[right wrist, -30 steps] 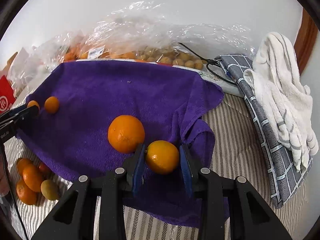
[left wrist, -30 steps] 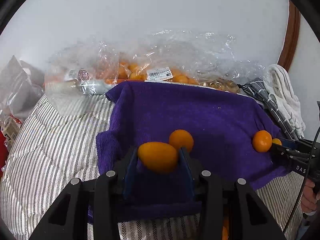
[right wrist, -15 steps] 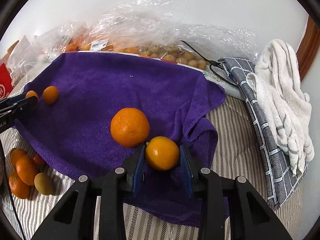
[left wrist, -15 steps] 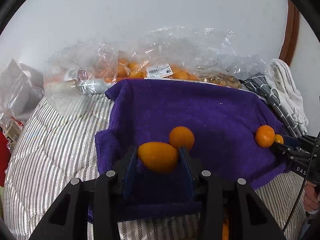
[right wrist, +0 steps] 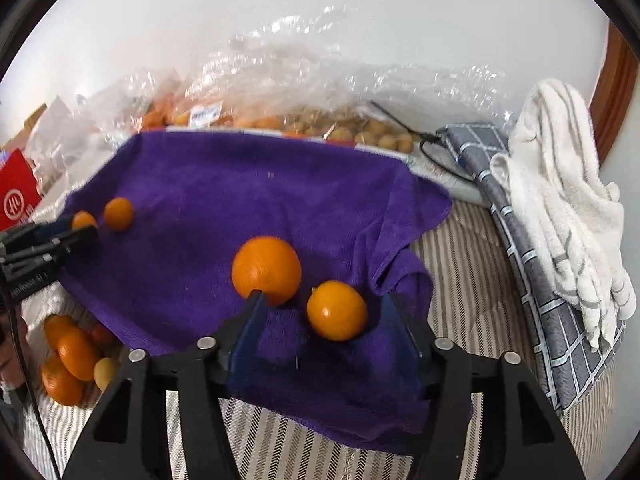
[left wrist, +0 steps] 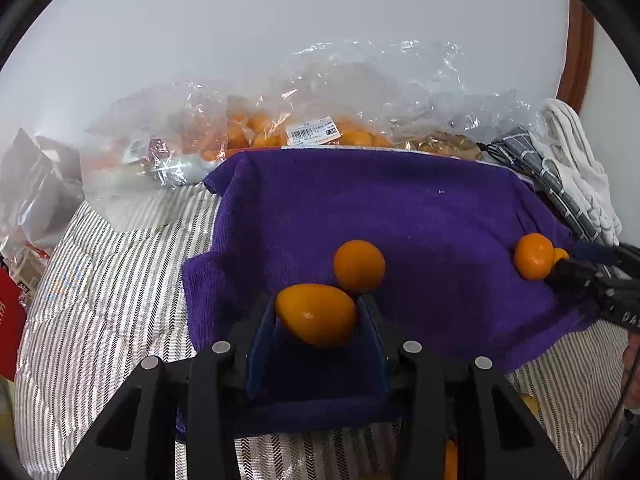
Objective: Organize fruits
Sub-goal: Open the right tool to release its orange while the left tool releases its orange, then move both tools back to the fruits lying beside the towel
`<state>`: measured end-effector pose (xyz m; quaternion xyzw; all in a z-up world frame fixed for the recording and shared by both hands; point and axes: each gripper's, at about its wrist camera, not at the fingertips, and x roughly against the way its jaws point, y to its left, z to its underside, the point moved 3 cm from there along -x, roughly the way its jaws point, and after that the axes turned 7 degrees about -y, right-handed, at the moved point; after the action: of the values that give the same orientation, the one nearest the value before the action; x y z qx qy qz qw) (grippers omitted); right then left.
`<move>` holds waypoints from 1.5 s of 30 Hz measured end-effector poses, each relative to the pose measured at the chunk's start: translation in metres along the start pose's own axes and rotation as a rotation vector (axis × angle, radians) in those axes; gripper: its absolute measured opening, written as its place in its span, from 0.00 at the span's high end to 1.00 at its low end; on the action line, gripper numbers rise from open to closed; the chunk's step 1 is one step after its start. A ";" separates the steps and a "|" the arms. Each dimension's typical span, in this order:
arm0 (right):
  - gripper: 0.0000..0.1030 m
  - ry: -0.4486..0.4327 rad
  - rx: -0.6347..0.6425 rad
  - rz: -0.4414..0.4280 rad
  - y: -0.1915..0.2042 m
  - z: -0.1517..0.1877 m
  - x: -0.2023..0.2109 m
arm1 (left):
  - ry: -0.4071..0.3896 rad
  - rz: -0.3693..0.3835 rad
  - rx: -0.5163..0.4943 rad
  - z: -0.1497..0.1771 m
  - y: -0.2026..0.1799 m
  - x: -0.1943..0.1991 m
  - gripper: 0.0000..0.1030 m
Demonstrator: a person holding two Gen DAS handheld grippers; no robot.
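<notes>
A purple towel [left wrist: 400, 208] lies on the striped bedding. My left gripper [left wrist: 316, 314] is shut on an oval orange fruit [left wrist: 316, 314] over the towel's near left edge. A round orange fruit [left wrist: 359, 266] lies on the towel just beyond it. My right gripper [right wrist: 322, 312] is open; a small orange [right wrist: 337, 310] lies on the towel between its fingers, nearer the right one. A larger orange [right wrist: 266, 270] lies just beyond the left finger. In the left wrist view the right gripper [left wrist: 588, 276] is at the towel's right edge beside that larger orange [left wrist: 533, 256].
Clear plastic bags of orange fruit [left wrist: 296, 132] lie along the wall behind the towel. Folded white and grey cloths [right wrist: 560, 216] lie to the right. Several loose oranges [right wrist: 70, 356] lie on the bedding left of the towel. A red pack [right wrist: 16, 196] is at the far left.
My right gripper has opened and let go of the small orange, which now lies on the towel. My left gripper still holds its fruit and has barely moved.
</notes>
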<state>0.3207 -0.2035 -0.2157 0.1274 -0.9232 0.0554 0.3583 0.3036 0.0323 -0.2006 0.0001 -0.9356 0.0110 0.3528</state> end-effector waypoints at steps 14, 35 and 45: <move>0.36 -0.062 -0.093 -0.008 -0.002 -0.003 0.009 | 0.012 0.015 -0.020 0.002 -0.003 -0.001 0.57; 0.36 -0.137 -0.151 -0.054 0.008 -0.010 0.027 | -0.196 -0.003 0.134 -0.008 0.027 0.034 0.32; 0.45 -0.106 -0.121 -0.143 0.027 -0.013 0.034 | -0.206 -0.024 0.216 0.007 0.055 0.064 0.32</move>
<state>0.2969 -0.1816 -0.1834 0.1737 -0.9311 -0.0328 0.3191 0.2511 0.0872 -0.1648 0.0505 -0.9602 0.1072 0.2531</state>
